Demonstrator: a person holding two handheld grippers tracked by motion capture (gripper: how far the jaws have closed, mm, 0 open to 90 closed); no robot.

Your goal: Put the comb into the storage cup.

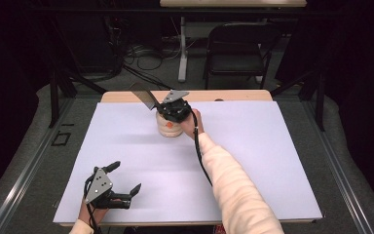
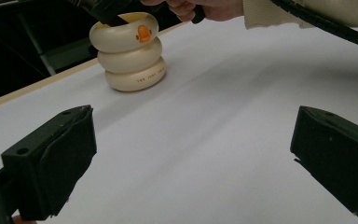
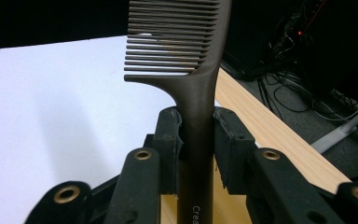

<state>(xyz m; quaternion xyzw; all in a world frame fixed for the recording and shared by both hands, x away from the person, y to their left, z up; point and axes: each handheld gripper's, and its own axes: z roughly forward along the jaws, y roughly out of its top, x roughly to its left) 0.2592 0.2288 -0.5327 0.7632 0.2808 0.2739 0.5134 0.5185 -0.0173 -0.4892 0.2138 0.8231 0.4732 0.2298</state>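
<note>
A: Where does the comb (image 3: 186, 70) sit right now?

B: Its handle runs down between the two black jaws of the right gripper (image 3: 196, 144), and both pads press against it from either side, so the grip is narrow and the comb is clamped. The toothed end stands up beyond the jaws in the right gripper view.

A: And relative to the cream holder (image 1: 169, 127)?

B: In the high view the right gripper (image 1: 175, 109) hangs directly over the holder's top, with the comb (image 1: 144, 96) slanting up and away from it toward the far wooden edge of the table (image 1: 126, 96). The holder is a stack of three rounded rings with a small orange mark on the top one, seen clearly in the left gripper view (image 2: 129, 51), and it stands upright on the white sheet (image 1: 253, 146).

A: Does the comb touch the holder?

B: One cannot tell; the gripper body hides the lower end of the handle in the high view.

A: What about the other hand?

B: The left gripper (image 1: 124, 178) lies well apart from the holder, toward the person's near edge of the sheet. Its jaws stand wide, with bare sheet between them in the left gripper view

A: Anything behind the holder?

B: A dark folding chair (image 1: 238, 48) stands on the floor well beyond it, past the table's far edge
</note>
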